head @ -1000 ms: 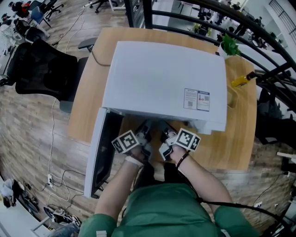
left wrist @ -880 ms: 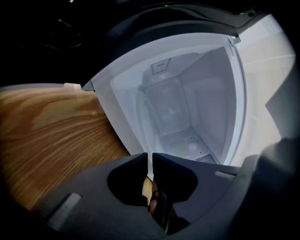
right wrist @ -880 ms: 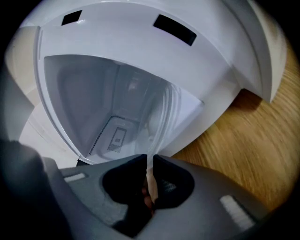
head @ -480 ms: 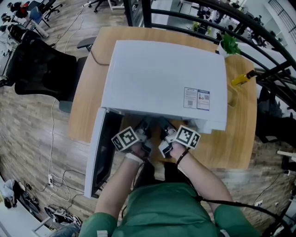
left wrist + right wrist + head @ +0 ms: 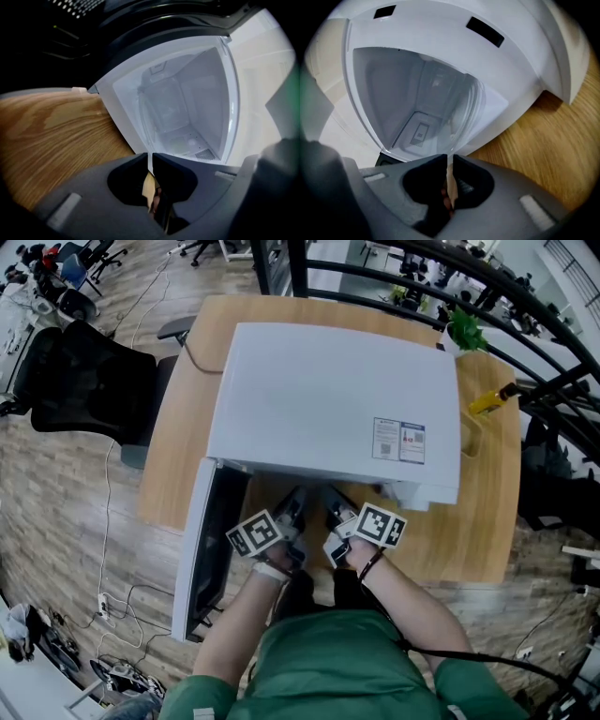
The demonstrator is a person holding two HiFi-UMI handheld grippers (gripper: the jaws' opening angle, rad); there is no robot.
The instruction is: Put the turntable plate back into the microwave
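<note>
**Q:** While both grippers wait at the cavity mouth, which step is in hand?

**A:** Insertion, by my reading. The left gripper (image 5: pixel 151 158) and right gripper (image 5: pixel 449 160) each have their jaws almost together, pinched on the thin glass rim of the plate (image 5: pixel 464 123). The plate hangs between them and is seen nearly edge-on in both gripper views. It sits just in front of the open microwave (image 5: pixel 328 399) and is not yet inside. The door (image 5: pixel 201 549) is swung wide to the left.

**Q:** What does the next move call for?

**A:** My judgement is to carry the plate forward through the opening with both grips kept even. Then lower it onto the round hub (image 5: pixel 190 140) on the cavity floor, and only then let go. It is slick glass held by the rim alone. An uneven push could let it slip or knock the frame.

**Q:** What has changed since the earlier frames?

**A:** Little. In the head view both marker cubes sit slightly lower, nearer the person, than half a second ago. That is close to where they were a second ago. The microwave, door and table (image 5: pixel 473 521) are unchanged.
</note>
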